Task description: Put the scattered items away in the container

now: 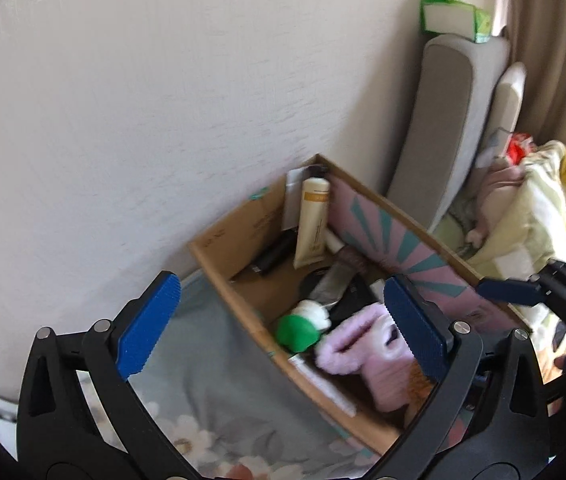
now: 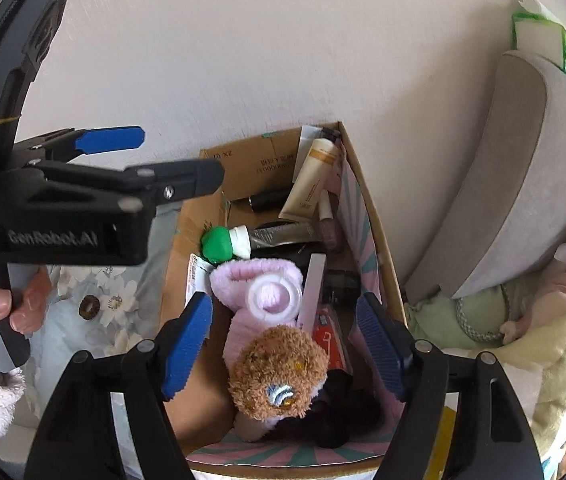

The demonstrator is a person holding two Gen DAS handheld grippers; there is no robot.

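Box sits on the flowered bedspread, against the wall, and is already well filled. Inside: cream tube leaning in the far corner, black cylinder beside it, green-capped tube lying across the middle, pink fluffy sock, white ring-shaped lid on top of the sock, brown plush nearest the near wall, some flat packets wedged along the sides.

Left gripper hovers over the box's left edge, jaws spread wide, nothing between them. Right gripper hangs right over the box, jaws also wide apart, framing the plush but not touching it as far as I can see.

Still out: one small brown ring on the bedspread, just left of the box. Nothing else loose shows near the box, so the job looks almost finished; the heap of bedding on the right does not seem part of it
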